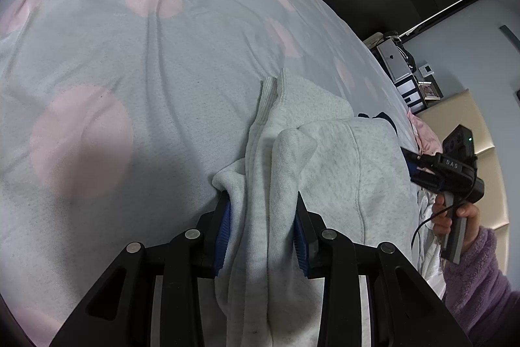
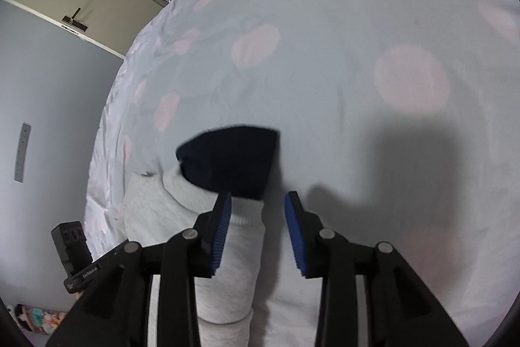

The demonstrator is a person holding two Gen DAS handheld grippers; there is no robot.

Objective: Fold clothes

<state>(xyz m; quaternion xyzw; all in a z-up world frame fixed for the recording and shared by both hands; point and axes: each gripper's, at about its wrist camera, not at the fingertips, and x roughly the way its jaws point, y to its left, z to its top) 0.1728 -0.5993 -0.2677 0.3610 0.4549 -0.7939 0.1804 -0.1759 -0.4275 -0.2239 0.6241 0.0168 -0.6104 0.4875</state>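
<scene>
A light grey sweatshirt (image 1: 328,158) lies bunched on the bed. My left gripper (image 1: 262,195) is shut on a thick fold of it, and the fabric fills the gap between the blue pads (image 1: 223,236). In the right wrist view, a grey sleeve (image 2: 227,265) ends in a dark navy cuff (image 2: 230,158). My right gripper (image 2: 260,195) stands open just above that sleeve, its left finger over the cuff's edge, with nothing pinched. The right gripper (image 1: 419,165) also shows at the sweatshirt's far side in the left wrist view, held by a hand (image 1: 455,217).
The bed sheet (image 1: 130,60) is pale blue with large pink dots and slight wrinkles. A padded beige headboard (image 1: 461,113) and a cluttered shelf (image 1: 399,64) stand at the right. A person's fluffy purple sleeve (image 1: 477,278) is nearby. The bed's edge (image 2: 107,152) drops toward a grey wall.
</scene>
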